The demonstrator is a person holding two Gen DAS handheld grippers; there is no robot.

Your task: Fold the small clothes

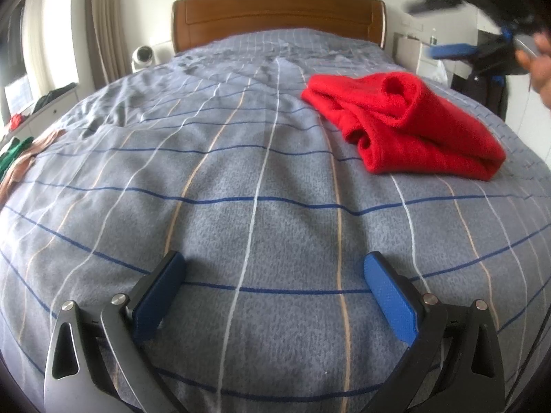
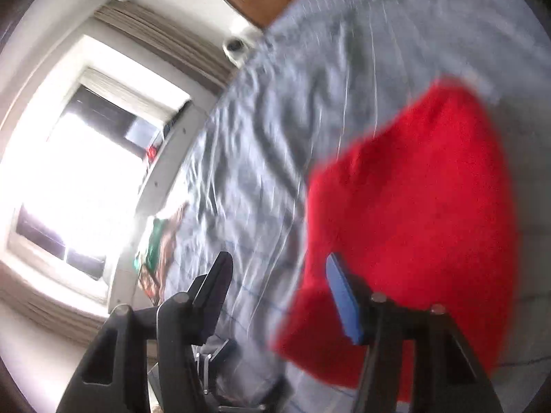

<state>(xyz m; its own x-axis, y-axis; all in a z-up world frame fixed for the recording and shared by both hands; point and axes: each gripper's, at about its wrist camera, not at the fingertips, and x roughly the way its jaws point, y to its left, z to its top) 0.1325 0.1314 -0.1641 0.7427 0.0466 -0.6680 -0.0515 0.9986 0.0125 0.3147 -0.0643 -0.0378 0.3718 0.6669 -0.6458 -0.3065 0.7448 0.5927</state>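
Left gripper: 2 blue pads spread wide and empty, low over the bedspread. Right gripper: jaws parted and holding nothing, its view tilted and heavily blurred; in the left view it appears only as a smeared dark shape at the upper right edge, partly cut off. Red garment: bundled loosely on the bedspread's right side, well apart from the left gripper, and lying beyond the right gripper. Headboard behind. Clothes at the left edge are cropped. No legible writing.
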